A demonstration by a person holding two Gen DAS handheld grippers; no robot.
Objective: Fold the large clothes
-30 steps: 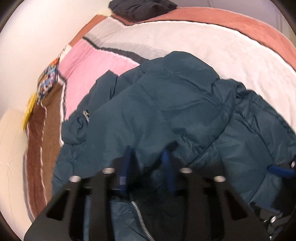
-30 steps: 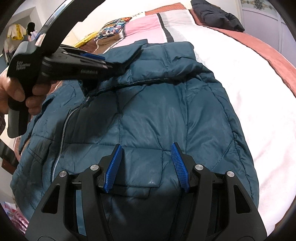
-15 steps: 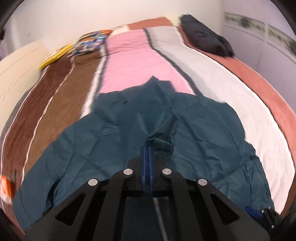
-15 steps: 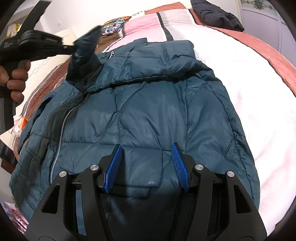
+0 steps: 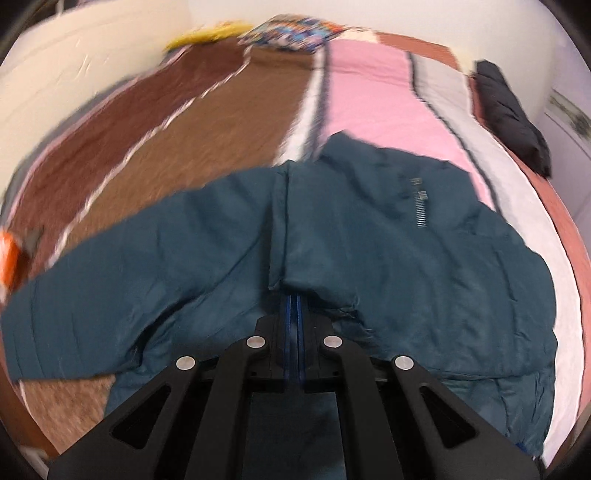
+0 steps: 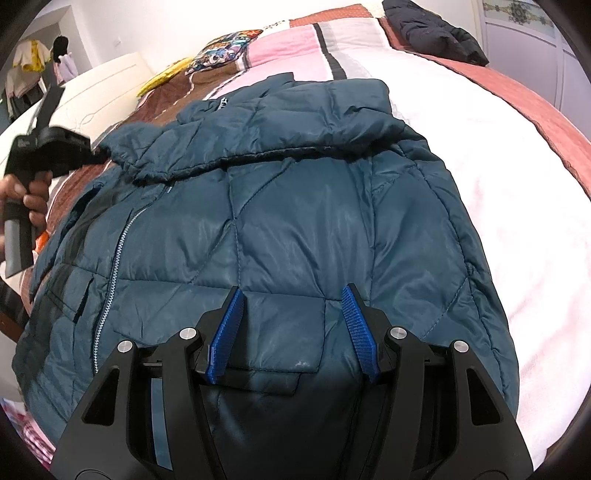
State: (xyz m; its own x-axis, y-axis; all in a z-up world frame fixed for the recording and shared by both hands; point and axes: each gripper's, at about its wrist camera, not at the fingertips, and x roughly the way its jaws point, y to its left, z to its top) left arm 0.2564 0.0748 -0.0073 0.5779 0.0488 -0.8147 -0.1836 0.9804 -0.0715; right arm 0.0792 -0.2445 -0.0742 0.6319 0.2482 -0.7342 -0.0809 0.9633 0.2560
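A large teal quilted jacket lies front up on the striped bed, its zipper on the left. It also shows in the left wrist view. My left gripper is shut on the cuff of the jacket's sleeve and holds it out to the left of the body; it appears in the right wrist view at the left edge. My right gripper is open, its blue pads on either side of the jacket's pocket flap near the hem.
The bed cover has brown, pink, white and rust stripes. A dark garment lies at the far right corner. A patterned cushion and a yellow item sit at the headboard. An orange object lies at the left edge.
My left gripper shut on the sleeve cuff and pulled it off the jacket's chest, out and down to the left. The right gripper has stayed still and open.
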